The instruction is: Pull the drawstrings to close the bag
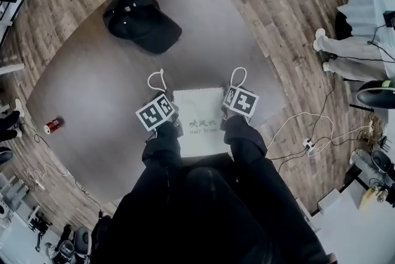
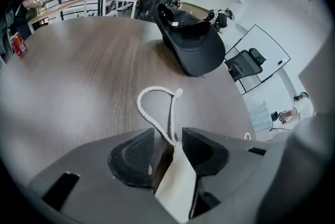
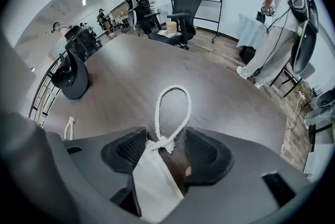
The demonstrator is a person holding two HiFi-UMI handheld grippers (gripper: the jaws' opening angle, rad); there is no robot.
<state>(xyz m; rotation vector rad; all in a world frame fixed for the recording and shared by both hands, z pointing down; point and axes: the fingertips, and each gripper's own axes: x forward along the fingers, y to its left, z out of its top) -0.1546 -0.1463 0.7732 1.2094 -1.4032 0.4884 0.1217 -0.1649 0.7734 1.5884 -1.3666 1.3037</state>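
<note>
Your left gripper (image 2: 168, 136) and right gripper (image 3: 165, 136) stand open around the bag (image 1: 197, 110) corners; clamp the cords (image 3: 174, 87), pull outward.

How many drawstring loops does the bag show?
2. The left loop lies on the table off the bag's far-left corner, ahead of the left gripper; the right loop off its far-right corner, ahead of the right gripper. None looks hidden.

**A:** Where is the bag lying?

**B:** The bag (image 1: 197, 118) is lying on the table (image 1: 92, 90), just before the person. It is sitting between the left gripper (image 2: 167, 145) and the right gripper (image 3: 162, 150), with one top corner between each gripper's jaws.

**A:** And the cords?

**B:** The left drawstring loop (image 1: 157, 79) and the right drawstring loop (image 1: 238, 76) are lying just beyond those corners. The cap (image 1: 142, 21) is resting farther back, leftward. The can (image 1: 52, 126) is sitting at the table's far left edge.
</note>
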